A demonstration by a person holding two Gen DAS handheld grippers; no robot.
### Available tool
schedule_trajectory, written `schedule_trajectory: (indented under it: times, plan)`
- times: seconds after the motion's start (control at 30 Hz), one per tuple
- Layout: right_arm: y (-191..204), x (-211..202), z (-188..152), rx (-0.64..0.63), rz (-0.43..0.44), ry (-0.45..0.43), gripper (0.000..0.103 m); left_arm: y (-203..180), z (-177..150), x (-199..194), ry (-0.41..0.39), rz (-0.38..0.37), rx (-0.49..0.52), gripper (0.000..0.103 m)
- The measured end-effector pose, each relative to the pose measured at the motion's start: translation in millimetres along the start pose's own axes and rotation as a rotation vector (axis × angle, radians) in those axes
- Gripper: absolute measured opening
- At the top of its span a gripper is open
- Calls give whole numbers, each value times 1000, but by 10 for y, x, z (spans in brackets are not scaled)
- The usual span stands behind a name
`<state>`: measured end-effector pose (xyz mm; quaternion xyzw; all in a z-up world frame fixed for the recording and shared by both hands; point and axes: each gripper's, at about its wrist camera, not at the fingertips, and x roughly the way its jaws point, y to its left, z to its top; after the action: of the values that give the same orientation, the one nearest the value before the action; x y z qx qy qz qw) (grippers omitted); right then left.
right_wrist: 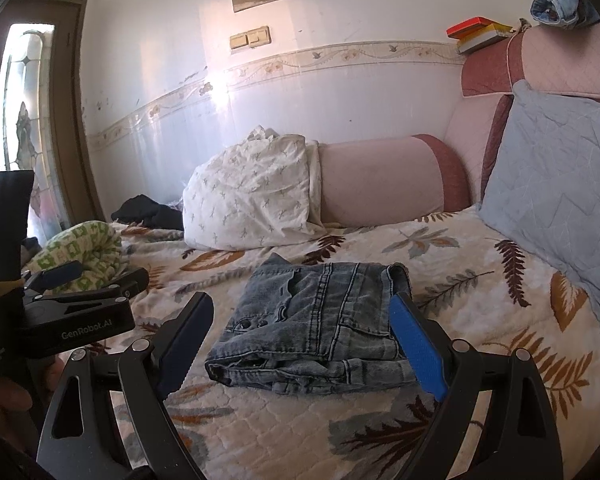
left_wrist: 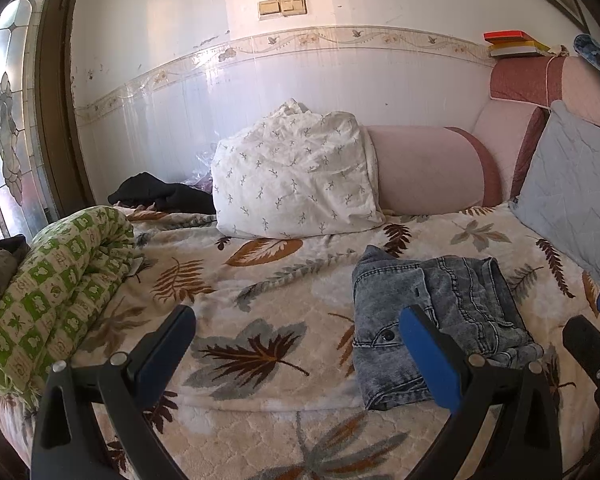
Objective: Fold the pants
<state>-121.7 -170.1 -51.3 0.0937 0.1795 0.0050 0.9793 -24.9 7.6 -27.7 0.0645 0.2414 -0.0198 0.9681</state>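
Two grippers are raised above a bed, each with its jaws spread wide and nothing between them. Left gripper [left_wrist: 300, 340]: black arms with blue pads, hanging over the leaf-patterned blanket [left_wrist: 268, 292], its right finger overlapping the near edge of the pants in the left wrist view. Right gripper [right_wrist: 304, 328]: directly before the pants, its two fingers framing the bundle on either side without touching it. Pants [right_wrist: 320, 320]: grey-blue denim, folded into a compact rectangular stack, lying flat on the blanket near the middle of the bed, with seams and a row of dark buttons visible on top. Behind the pants, a white sprigged pillow [right_wrist: 252, 196] leans against a pink bolster [right_wrist: 380, 184]. A quilted pale-blue cushion [right_wrist: 560, 180] stands at the right, against the pink headboard [right_wrist: 560, 60]. A rolled green-and-cream quilt [left_wrist: 60, 288] lies at the left edge of the bed, and a dark garment [left_wrist: 160, 196] sits beyond it near the wall. Coloured books [left_wrist: 516, 44] rest on top of the headboard.
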Motion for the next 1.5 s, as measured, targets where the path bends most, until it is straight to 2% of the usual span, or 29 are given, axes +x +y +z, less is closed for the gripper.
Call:
schedule_trajectory:
  times: [1.5]
  plan:
    - [-55, 35, -19, 8, -12, 24, 90, 21, -44, 29, 20, -2, -4, 103]
